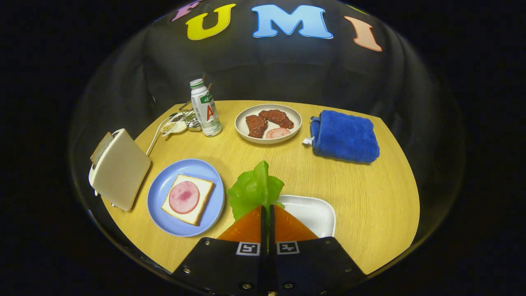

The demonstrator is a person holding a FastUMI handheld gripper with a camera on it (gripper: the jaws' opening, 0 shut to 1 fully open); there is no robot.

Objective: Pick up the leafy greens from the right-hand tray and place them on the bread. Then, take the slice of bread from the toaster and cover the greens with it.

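The round wooden table (370, 197) is lit evenly and brightly from above; the cloth wall behind it falls away into near darkness; shadows under the toaster (121, 170) and the blue plate (164, 185) are short and soft; a faint sheen lies on the white tray (316, 211); the table's edge bows strongly from fisheye distortion; the orange fingers (246, 228), pressed together on the lettuce (254, 187), look slightly soft.
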